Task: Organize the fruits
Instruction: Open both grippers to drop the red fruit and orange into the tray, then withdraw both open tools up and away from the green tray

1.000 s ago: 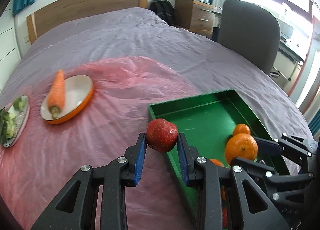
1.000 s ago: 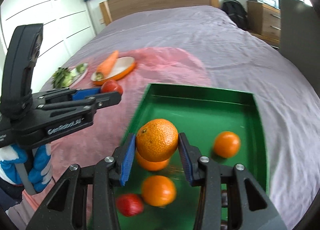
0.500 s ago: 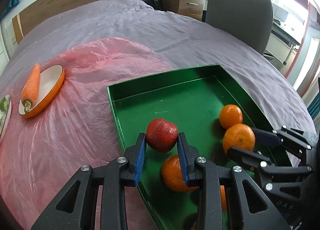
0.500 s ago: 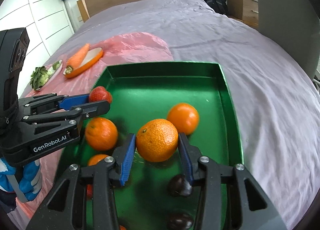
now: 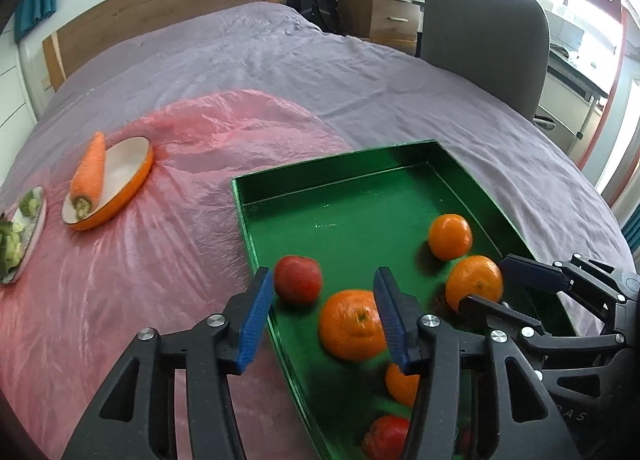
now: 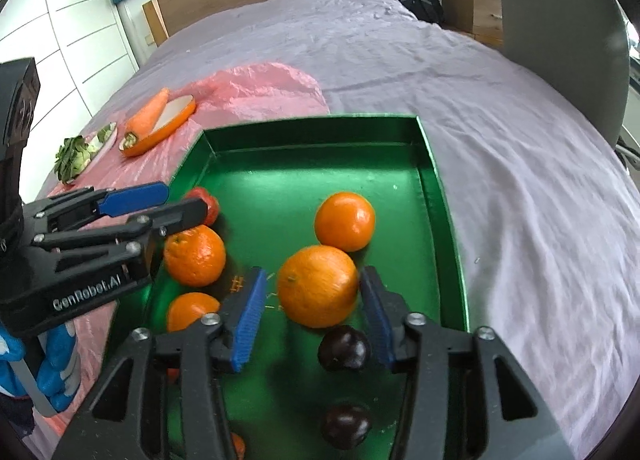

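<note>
A green tray (image 5: pixel 332 195) (image 6: pixel 436 187) lies on the bed and holds several oranges, red fruits and two dark plums (image 6: pixel 343 348). My left gripper (image 5: pixel 324 310) is open over the tray's left edge; a red apple (image 5: pixel 298 279) (image 6: pixel 206 203) lies free in the tray between its fingers. My right gripper (image 6: pixel 312 318) is open in the tray; a large orange (image 6: pixel 318 286) (image 5: pixel 474 282) sits between its fingers, touching neither pad.
A carrot (image 5: pixel 89 175) lies on an orange-rimmed dish (image 5: pixel 120 183) on a pink plastic sheet (image 5: pixel 160 260). A plate of greens (image 5: pixel 18 236) is at far left. A grey chair (image 5: pixel 484 39) and a wooden dresser (image 5: pixel 376 11) stand beyond the bed.
Both grippers opened. The left let go of the red apple and the right let go of the large orange; both fruits now rest in the tray.
</note>
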A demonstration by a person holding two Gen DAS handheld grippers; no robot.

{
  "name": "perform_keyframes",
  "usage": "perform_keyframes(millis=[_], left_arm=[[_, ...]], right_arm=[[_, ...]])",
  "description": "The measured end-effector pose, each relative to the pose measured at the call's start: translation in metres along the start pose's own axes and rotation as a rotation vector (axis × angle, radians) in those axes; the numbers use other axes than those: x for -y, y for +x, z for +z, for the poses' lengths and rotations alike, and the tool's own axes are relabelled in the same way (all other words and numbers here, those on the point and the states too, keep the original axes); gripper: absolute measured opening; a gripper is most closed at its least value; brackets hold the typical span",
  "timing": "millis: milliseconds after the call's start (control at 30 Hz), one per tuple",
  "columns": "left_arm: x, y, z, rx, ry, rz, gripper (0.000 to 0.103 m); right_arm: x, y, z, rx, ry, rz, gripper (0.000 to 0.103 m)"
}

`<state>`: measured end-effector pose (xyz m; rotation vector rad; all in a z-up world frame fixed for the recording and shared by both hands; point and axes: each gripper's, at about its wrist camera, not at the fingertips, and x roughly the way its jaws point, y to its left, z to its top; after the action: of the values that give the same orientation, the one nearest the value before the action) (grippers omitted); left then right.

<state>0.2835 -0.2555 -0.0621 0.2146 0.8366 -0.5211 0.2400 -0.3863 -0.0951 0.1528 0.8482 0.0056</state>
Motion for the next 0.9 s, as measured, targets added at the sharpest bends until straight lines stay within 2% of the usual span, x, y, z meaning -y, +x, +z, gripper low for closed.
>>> perform_keyframes(millis=[333, 667, 900], left_arm=[[-0.003, -0.052, -0.024, 0.029, -0.051, 0.043, 0.050], [-0.013, -0.110, -0.070, 0.055, -0.120, 0.128, 0.050], [-0.014, -0.160, -0.103, 0.096, -0.170, 0.170, 0.055]], right_arm=[[-0.020, -0.037, -0.011, 0.015, -0.027, 0.003, 0.090], [-0.047, -0.078, -0.042, 0.016, -0.069, 0.009, 0.102], [-0.064, -0.111, -0.067, 0.032, -0.088, 0.004, 0.103]])
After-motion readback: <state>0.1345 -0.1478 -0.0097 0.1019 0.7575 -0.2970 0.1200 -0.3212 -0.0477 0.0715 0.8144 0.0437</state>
